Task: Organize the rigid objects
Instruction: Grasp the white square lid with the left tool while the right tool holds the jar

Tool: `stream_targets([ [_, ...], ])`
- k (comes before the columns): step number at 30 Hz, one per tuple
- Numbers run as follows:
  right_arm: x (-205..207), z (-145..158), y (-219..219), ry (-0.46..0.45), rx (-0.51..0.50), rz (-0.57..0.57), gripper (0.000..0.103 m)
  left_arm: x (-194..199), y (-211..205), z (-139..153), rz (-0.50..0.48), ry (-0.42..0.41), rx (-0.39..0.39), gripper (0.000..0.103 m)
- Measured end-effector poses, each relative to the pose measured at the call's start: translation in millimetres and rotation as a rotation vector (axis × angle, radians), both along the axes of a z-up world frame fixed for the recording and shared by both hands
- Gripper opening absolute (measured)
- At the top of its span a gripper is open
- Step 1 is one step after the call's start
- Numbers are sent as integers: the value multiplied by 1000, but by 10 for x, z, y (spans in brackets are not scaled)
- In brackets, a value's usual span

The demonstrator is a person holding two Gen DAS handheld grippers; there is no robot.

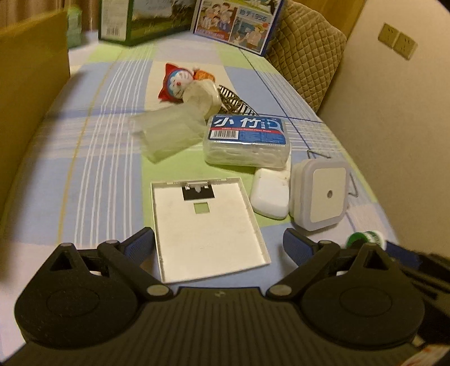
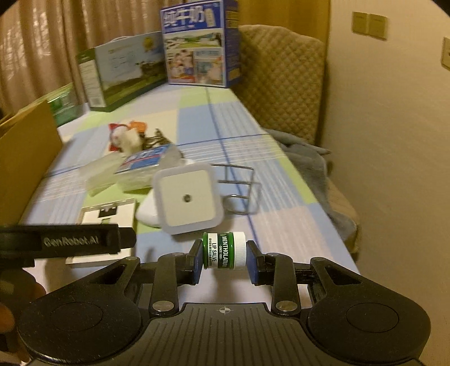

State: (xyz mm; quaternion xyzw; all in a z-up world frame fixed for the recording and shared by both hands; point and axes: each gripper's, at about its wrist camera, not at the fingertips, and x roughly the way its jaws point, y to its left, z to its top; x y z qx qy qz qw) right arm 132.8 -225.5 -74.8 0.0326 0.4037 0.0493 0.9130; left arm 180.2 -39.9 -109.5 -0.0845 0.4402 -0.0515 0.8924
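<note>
My right gripper (image 2: 224,260) is shut on a green Mentholatum lip salve jar (image 2: 224,250), held sideways above the table; the jar also shows at the right edge of the left wrist view (image 1: 365,238). My left gripper (image 1: 218,243) is open, its fingers either side of the near end of a flat white cover plate (image 1: 208,225) lying on the checked cloth. Beyond lie a white night light (image 1: 320,194), a white oval case (image 1: 270,195), a blue-labelled floss box (image 1: 247,140), a clear plastic box (image 1: 168,135) and a Doraemon toy (image 1: 180,81).
A brown cardboard box (image 1: 31,93) stands at the left. Two printed cartons (image 1: 239,22) stand at the far end. A wire rack (image 2: 239,188) lies right of the night light. A quilted chair (image 2: 281,78) and a wall are to the right.
</note>
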Motion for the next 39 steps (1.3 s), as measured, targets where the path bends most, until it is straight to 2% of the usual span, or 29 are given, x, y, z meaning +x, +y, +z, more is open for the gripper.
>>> stream_targets([
  [4, 10, -10, -8, 6, 13, 8, 28, -34, -44, -46, -35, -12, 107, 96],
  [12, 0, -40, 64, 4, 27, 37, 28, -172, 304, -27, -14, -13, 139, 93],
  [19, 7, -83, 103, 24, 42, 61, 28, -14, 280, -69, -172, -57, 191, 92],
  [22, 14, -94, 102, 30, 50, 61, 28, 72, 279, -101, -229, -67, 185, 93],
  [26, 22, -102, 119, 33, 53, 63, 28, 150, 265, -89, -277, -70, 180, 86],
  [30, 23, -106, 116, 36, 78, 70, 28, 68, 278, -57, -262, -37, 185, 85],
  [39, -38, -46, 207, 18, 88, 113, 28, -485, 386, 19, -203, -27, 201, 85],
])
